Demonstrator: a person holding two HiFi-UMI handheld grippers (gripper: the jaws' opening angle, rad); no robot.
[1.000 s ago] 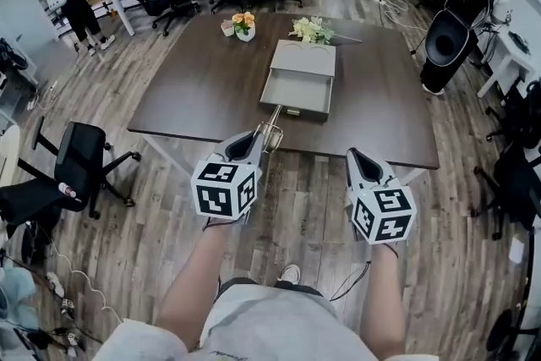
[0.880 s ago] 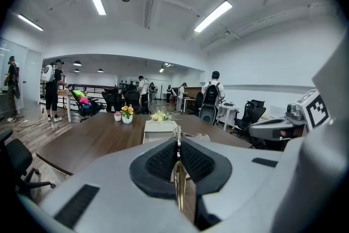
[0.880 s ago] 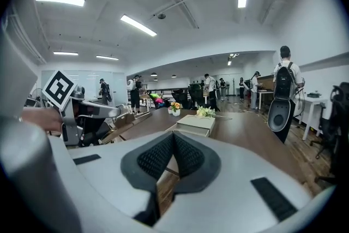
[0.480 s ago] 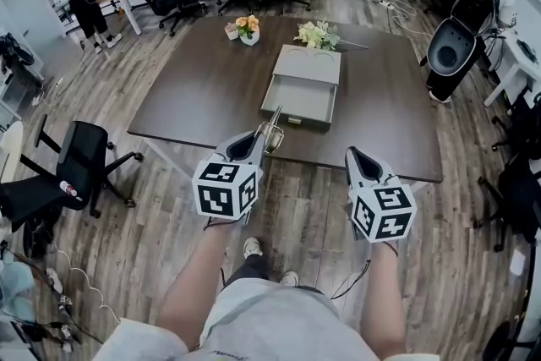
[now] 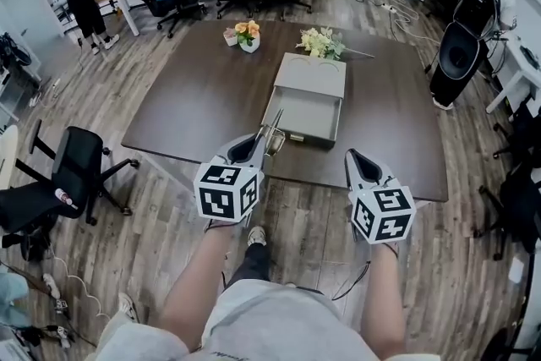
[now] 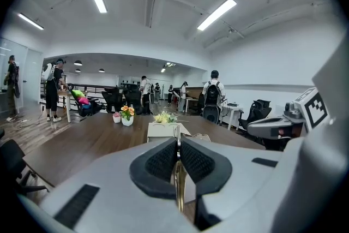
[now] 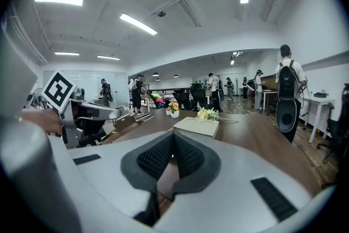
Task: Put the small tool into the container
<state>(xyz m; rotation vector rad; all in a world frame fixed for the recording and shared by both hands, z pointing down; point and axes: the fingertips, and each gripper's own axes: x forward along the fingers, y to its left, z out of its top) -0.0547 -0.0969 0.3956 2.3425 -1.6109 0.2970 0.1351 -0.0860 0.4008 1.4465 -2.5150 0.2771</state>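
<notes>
A thin metal tool (image 5: 272, 131) sticks forward out of my left gripper (image 5: 252, 143), which is shut on it just short of the table's near edge. In the left gripper view the tool (image 6: 177, 180) runs as a narrow strip between the two dark pads. The grey box-like container (image 5: 309, 100) lies open on the dark table (image 5: 194, 97), straight ahead of the tool; it also shows beyond the jaws (image 6: 163, 129) and from the right (image 7: 197, 126). My right gripper (image 5: 353, 156) hangs level beside the left one, shut with nothing in it (image 7: 173, 138).
A small pot of orange flowers (image 5: 247, 34) and a bunch of pale flowers (image 5: 321, 42) sit at the table's far side. A black office chair (image 5: 72, 173) stands left of the table, a black upright case (image 5: 452, 55) to its right. People and more chairs are at the back.
The table and container have come nearer and lower in the head view. Both grippers keep the same pose, the left one still shut on the tool.
</notes>
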